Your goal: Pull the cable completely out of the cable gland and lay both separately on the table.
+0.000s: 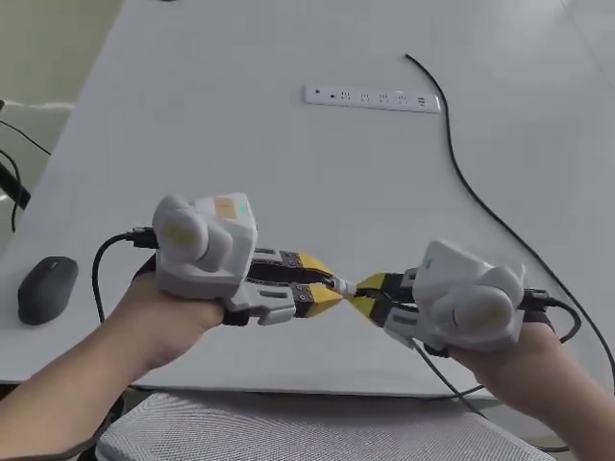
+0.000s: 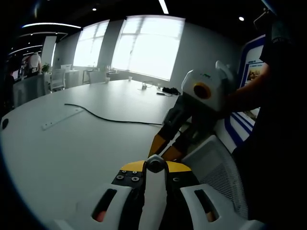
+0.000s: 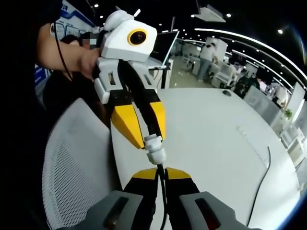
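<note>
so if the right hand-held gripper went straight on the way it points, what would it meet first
Likely the white cable gland, clamped in the left hand-held gripper just ahead; depth is unclear.

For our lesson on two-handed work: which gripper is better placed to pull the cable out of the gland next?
Right. The right gripper is shut on the black cable behind the white cable gland, which the left gripper clamps, so it could draw back while the left holds steady.

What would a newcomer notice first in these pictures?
Two yellow-tipped claws meet tip to tip over the near part of the white table: the left claw pinches a white plastic cable gland, the right claw a thin black cable entering it. Farther back lies a long white power strip.
</note>
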